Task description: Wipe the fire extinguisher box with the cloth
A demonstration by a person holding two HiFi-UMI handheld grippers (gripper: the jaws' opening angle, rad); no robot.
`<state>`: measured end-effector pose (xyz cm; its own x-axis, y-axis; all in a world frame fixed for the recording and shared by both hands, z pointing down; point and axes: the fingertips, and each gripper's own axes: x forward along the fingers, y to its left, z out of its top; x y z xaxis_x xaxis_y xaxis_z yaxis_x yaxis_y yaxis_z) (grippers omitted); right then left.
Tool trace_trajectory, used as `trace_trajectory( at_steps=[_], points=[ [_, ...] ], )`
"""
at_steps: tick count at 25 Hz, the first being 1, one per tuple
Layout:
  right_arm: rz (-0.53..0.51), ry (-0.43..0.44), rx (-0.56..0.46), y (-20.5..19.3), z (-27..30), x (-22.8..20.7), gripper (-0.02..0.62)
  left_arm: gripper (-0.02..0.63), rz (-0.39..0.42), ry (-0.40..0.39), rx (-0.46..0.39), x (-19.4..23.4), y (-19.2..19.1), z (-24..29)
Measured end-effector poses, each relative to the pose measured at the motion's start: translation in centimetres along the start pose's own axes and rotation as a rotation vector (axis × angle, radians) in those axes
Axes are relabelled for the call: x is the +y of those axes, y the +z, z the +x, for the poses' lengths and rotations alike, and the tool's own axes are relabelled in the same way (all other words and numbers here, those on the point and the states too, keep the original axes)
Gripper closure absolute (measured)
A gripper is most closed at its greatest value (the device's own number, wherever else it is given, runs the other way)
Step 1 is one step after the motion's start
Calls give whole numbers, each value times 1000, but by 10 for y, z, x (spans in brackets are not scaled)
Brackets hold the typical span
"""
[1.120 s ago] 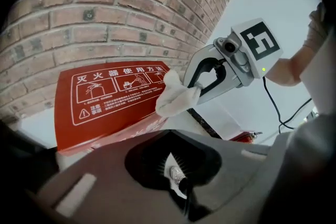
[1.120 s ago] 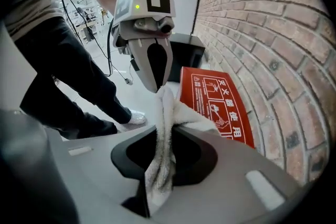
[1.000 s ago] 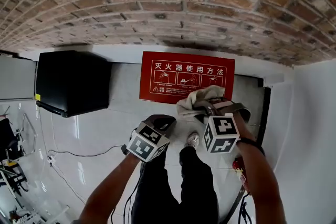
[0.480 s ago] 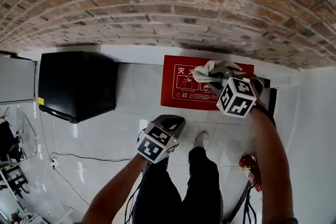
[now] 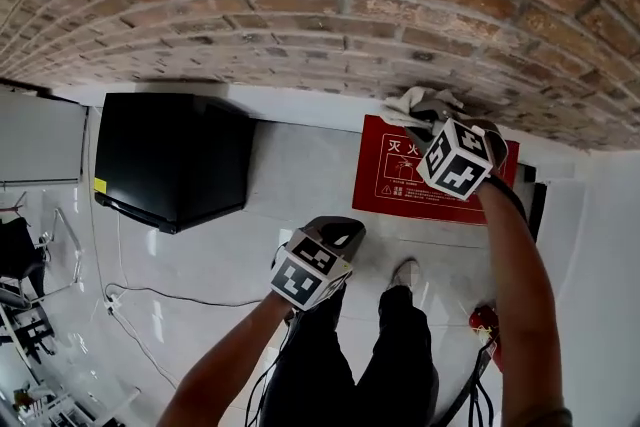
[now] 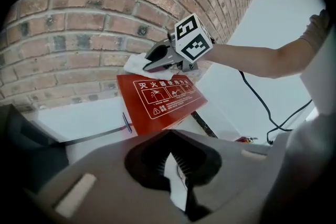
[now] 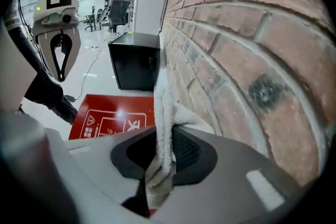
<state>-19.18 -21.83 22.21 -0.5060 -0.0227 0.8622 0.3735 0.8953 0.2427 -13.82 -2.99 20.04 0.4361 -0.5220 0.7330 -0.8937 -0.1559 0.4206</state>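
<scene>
The red fire extinguisher box (image 5: pixel 405 183) lies on the white floor against the brick wall, its printed white instructions facing up; in the left gripper view the box (image 6: pixel 163 99) is ahead of me. My right gripper (image 5: pixel 432 122) is over the box's far edge, close to the wall, shut on a white cloth (image 5: pixel 412 101). In the right gripper view the cloth (image 7: pixel 163 123) hangs pinched between the jaws, beside the bricks. My left gripper (image 5: pixel 335 233) hovers nearer me, left of the box, shut and holding nothing.
A black cabinet (image 5: pixel 175 155) stands left of the box against the brick wall (image 5: pixel 320 5). A grey unit (image 5: pixel 35 145) is further left. Cables (image 5: pixel 170 295) trail over the floor. A small red object (image 5: pixel 485 320) lies by my right side. My legs and shoe (image 5: pixel 400 275) are below.
My right gripper has carried the cloth across the red box from its near edge to its far edge by the wall. The left gripper has shifted a little with the view.
</scene>
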Motion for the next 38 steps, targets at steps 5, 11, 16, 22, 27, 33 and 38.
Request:
trace_trajectory(
  at_steps=[5,11,16,22,27,33,38],
  points=[
    [-41,71,35,36,24,22,506,606,-11,-5,-4,8,-6,-16],
    [-83,146,96,41,21,75,508,606,-21,-8,-21,14,-8,-33],
    [-21,184,86,43,12,133,508,606,-33,-2,-11,18,-14,-49],
    [34,256,115,39,2,176,508,606,-48,3,-5,15,-22,-71],
    [79,342,151,38,-12,210,508,606,-50,6,-17,12,-20,-88],
    [220,340,91,62,-53,234,508,606,-55,19,-59,11,-10,-122],
    [367,249,-64,108,-103,223,506,606,-63,52,-125,8,7,-160]
  ],
)
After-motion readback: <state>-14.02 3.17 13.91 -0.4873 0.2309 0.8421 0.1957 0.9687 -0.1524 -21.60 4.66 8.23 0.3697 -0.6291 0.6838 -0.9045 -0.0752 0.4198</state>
